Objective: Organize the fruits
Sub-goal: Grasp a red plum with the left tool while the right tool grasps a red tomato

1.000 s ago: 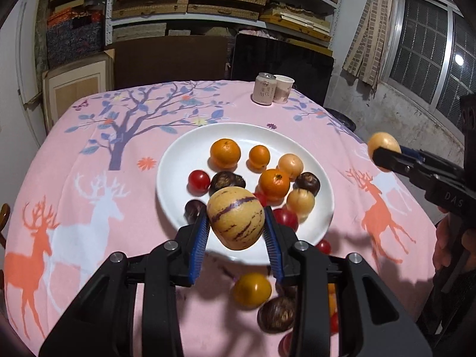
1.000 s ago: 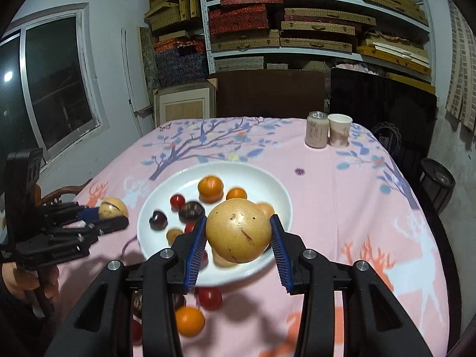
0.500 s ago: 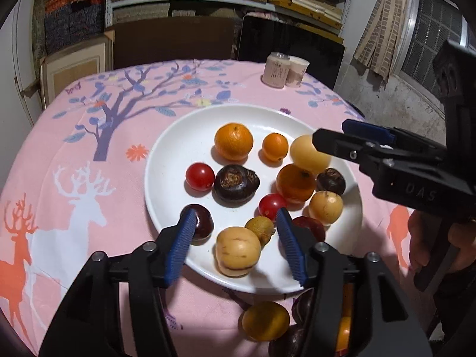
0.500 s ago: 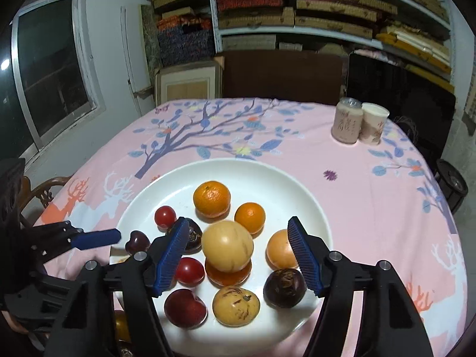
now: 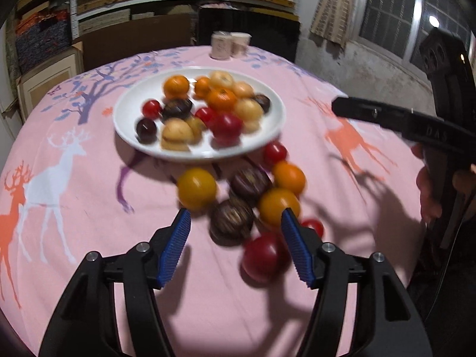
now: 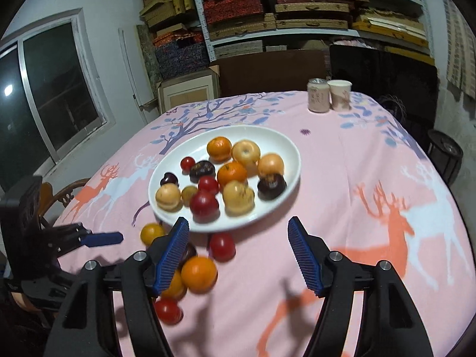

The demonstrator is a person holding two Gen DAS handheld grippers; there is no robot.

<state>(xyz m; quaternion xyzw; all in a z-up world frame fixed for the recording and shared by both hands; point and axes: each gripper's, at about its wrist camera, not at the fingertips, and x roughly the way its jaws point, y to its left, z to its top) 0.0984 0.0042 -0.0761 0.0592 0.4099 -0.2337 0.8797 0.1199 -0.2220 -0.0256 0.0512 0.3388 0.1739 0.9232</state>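
A white plate on the pink tablecloth holds several fruits: oranges, tan round fruits, red tomatoes and dark ones. Loose fruits lie on the cloth in front of it: a yellow-orange one, dark ones, oranges and red tomatoes. My left gripper is open and empty, just above the loose fruits. My right gripper is open and empty, near the plate's front rim. Each gripper also shows in the other's view.
A can and a paper cup stand at the table's far side. Shelves with boxes fill the back wall. A wooden chair stands at the left table edge. A dark bin is on the floor at right.
Both grippers let go of their fruits onto the plate, opened, and drew back from the plate. The left one now hangs over the loose fruits on the cloth.
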